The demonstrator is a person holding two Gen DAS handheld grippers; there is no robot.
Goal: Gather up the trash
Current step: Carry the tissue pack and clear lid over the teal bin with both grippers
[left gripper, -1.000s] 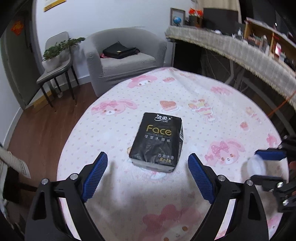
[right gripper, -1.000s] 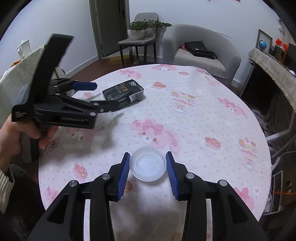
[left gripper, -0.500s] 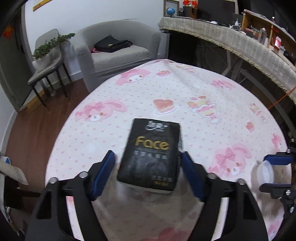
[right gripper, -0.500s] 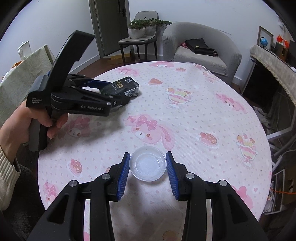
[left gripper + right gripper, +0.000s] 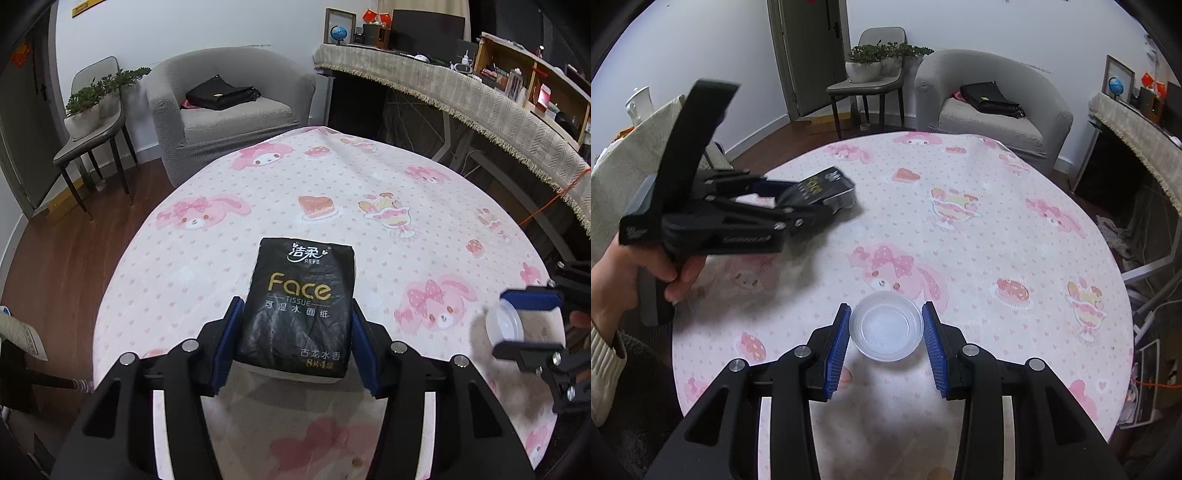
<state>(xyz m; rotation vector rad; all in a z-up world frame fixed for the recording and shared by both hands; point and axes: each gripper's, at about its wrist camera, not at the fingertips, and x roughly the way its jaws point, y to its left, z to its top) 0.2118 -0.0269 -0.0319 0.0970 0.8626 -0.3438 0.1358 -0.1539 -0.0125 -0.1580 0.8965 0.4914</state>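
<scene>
A black "Face" tissue pack [image 5: 301,306] lies on the round table with a pink cartoon cloth [image 5: 369,229]. My left gripper [image 5: 295,343] is shut on the pack, blue pads pressed against both its sides. It also shows in the right wrist view [image 5: 798,206], with the pack [image 5: 827,188] between its fingers at the table's left. My right gripper [image 5: 886,341] is shut on a small clear plastic cup [image 5: 885,329] and holds it over the table's near edge. The cup also shows in the left wrist view [image 5: 504,325].
A grey armchair [image 5: 229,110] with a black bag stands beyond the table. A chair with a potted plant [image 5: 96,107] stands to its left. A fringed counter [image 5: 480,110] with clutter runs along the right. Wood floor lies to the left.
My left gripper moved forward around the tissue pack and closed on its sides. My right gripper kept hold of the plastic cup and barely moved.
</scene>
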